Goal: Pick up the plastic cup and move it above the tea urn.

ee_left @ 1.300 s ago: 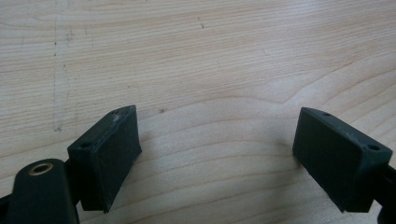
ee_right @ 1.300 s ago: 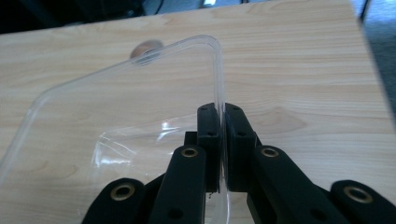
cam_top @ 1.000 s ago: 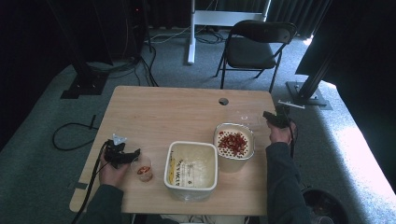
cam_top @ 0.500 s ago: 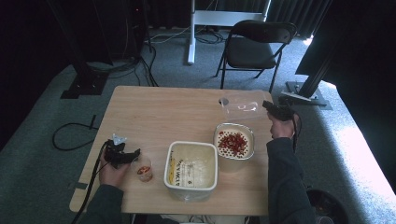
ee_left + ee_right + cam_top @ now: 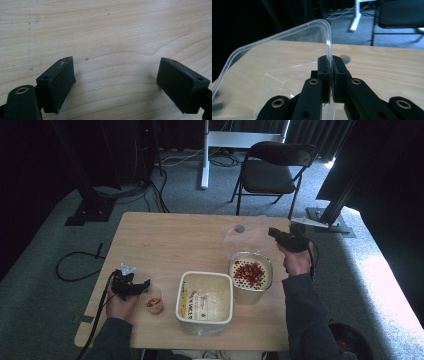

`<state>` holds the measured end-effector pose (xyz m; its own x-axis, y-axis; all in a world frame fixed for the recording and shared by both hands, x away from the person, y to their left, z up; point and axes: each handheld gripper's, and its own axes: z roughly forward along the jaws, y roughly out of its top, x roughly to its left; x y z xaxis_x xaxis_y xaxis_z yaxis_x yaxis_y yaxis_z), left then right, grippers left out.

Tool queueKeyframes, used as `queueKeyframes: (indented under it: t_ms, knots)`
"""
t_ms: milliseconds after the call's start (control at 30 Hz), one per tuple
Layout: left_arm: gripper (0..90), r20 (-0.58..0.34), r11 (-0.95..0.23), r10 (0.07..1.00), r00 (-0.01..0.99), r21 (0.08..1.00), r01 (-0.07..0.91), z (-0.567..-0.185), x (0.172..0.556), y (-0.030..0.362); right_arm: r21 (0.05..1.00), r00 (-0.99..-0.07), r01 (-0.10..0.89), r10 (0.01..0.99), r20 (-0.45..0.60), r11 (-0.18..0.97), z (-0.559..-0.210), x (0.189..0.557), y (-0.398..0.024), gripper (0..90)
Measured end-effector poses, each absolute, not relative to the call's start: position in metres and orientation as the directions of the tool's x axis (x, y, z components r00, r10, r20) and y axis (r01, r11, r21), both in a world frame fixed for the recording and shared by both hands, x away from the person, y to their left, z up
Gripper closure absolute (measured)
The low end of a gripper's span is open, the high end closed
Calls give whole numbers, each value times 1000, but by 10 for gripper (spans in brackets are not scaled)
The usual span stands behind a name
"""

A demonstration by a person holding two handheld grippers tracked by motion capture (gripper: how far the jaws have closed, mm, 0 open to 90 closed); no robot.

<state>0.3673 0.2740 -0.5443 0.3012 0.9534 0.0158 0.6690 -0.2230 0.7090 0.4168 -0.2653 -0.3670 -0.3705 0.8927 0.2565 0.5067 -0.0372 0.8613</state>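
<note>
Right gripper view | right hand-held gripper (image 5: pixel 331 75) | clamped on clear lid (image 5: pixel 274 75) rim

Lab or studio space, dark curtains (image 5: pixel 310 130) hanging, stand bases (image 5: pixel 90 212) sitting on grey carpet (image 5: pixel 45 265), cables (image 5: pixel 75 265) trailing, folding chair (image 5: pixel 275 170) standing behind wooden desk (image 5: pixel 170 240)

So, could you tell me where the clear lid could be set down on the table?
The far left of the table is bare wood. The near edge is crowded: small cup, white tub and berry container stand in a row.
</note>
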Motion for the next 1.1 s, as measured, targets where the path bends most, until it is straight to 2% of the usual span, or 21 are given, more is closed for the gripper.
queueKeyframes:
  t_ms: [400,800,833,900,1000,1100]
  knots:
    - [154,15,-223,953,302,707,671,-544,367,274,868,-577,489,780,243,91,-358,367,-219,868]
    - [154,17,-226,953,303,707,670,-544,367,274,869,-679,449,712,180,209,-347,343,-188,859]
    - [154,17,-226,953,303,708,670,-544,367,274,866,-686,450,705,179,219,-347,341,-186,834]
    - [154,14,-222,954,301,709,669,-544,367,274,866,-741,432,646,183,250,-344,339,-181,575]
    - [154,15,-224,953,303,707,671,-544,367,274,892,-789,385,586,184,238,-338,331,-179,472]
    - [153,14,-225,953,304,705,672,-544,367,274,915,-808,343,564,172,212,-332,325,-182,473]
